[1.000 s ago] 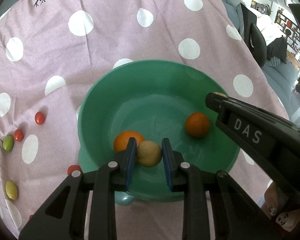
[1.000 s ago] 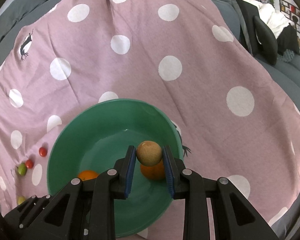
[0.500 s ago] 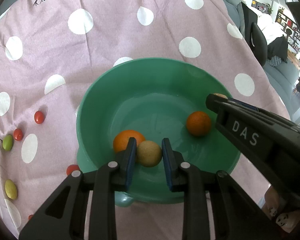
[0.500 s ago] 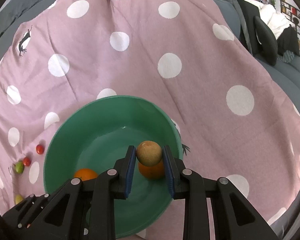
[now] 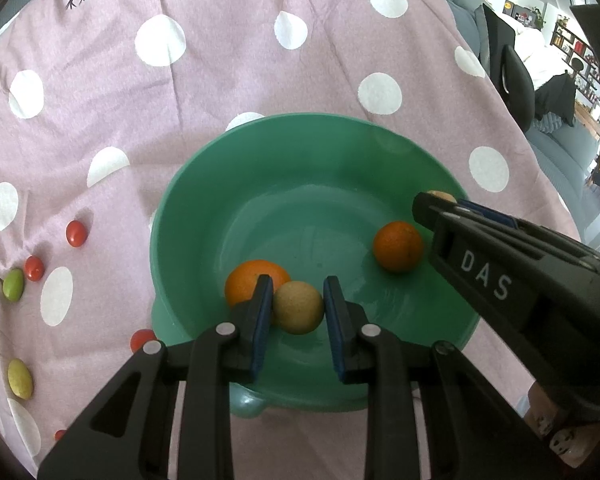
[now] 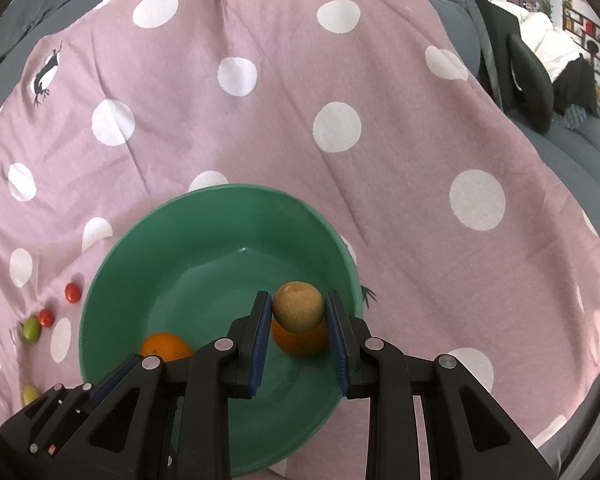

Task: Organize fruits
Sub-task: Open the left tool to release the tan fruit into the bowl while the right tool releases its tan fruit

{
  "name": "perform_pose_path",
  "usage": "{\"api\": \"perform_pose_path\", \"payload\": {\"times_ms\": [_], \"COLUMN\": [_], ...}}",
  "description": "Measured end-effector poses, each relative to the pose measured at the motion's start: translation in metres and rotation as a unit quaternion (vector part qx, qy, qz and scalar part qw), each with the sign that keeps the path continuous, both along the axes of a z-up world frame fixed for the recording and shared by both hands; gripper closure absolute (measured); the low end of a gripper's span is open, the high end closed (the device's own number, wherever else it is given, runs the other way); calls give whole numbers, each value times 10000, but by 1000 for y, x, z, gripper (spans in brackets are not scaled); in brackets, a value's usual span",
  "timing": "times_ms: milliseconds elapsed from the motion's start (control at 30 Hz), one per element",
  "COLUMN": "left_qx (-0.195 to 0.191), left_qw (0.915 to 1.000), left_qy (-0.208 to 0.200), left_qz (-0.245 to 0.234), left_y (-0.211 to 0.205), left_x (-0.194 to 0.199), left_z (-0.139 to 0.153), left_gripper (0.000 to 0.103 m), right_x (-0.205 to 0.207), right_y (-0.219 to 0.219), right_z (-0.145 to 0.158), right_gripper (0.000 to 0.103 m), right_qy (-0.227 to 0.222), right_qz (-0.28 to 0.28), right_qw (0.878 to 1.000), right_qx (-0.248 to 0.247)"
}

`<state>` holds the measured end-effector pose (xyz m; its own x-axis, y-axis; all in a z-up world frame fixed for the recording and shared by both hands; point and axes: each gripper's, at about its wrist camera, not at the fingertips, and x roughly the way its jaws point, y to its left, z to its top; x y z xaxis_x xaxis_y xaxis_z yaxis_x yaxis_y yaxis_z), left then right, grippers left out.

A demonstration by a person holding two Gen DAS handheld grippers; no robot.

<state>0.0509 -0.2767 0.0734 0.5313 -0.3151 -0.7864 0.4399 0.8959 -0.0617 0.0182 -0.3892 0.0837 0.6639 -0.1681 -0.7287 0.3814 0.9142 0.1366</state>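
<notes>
A green bowl [image 5: 300,152] sits on the pink polka-dot cloth and holds two oranges [image 5: 398,246] [image 5: 250,280]. My left gripper [image 5: 298,308] is shut on a tan round fruit [image 5: 299,307] above the bowl's near side. My right gripper [image 6: 298,312] is shut on another tan round fruit [image 6: 298,306] above the bowl [image 6: 220,216], over one orange [image 6: 300,340]. The second orange [image 6: 165,345] lies at the bowl's left. The right gripper [image 5: 440,204] enters the left wrist view from the right.
Small red [image 5: 76,233], green [image 5: 13,285] and yellow [image 5: 20,378] fruits lie on the cloth [image 5: 220,80] left of the bowl. A grey sofa with dark cushions [image 6: 528,76] lies at the far right.
The bowl sits slightly lower and nearer in the right wrist view. Both grippers keep their tan fruits.
</notes>
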Motion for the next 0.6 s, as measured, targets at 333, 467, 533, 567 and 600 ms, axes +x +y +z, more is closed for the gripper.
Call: {"api": "perform_pose_path", "payload": {"times_ms": [333,467,533,567,600], "left_qx": [-13,60,17,-45,-86], "left_qw": [10000,10000,9997,9996,9995], "left_qy": [-4,-61,-154,-202,-232], "left_qz": [7,53,163,182,182], "left_y": [0,2,8,12,15], "left_x": [1,0,-1,-3,-4], "left_z": [-1,3,8,12,15], "left_gripper": [77,68,51,47,46], "right_x": [0,0,-1,-1,-1], "right_y": [0,0,0,0,1], "right_z": [0,0,0,1,3], "right_gripper": [74,74,71,68,60], "right_qy": [12,-6,1,3,-19], "right_qz": [-1,-7,-51,-67,-43], "right_qw": [10000,10000,10000,10000,10000], "right_qx": [-24,3,-38,-73,-64]}}
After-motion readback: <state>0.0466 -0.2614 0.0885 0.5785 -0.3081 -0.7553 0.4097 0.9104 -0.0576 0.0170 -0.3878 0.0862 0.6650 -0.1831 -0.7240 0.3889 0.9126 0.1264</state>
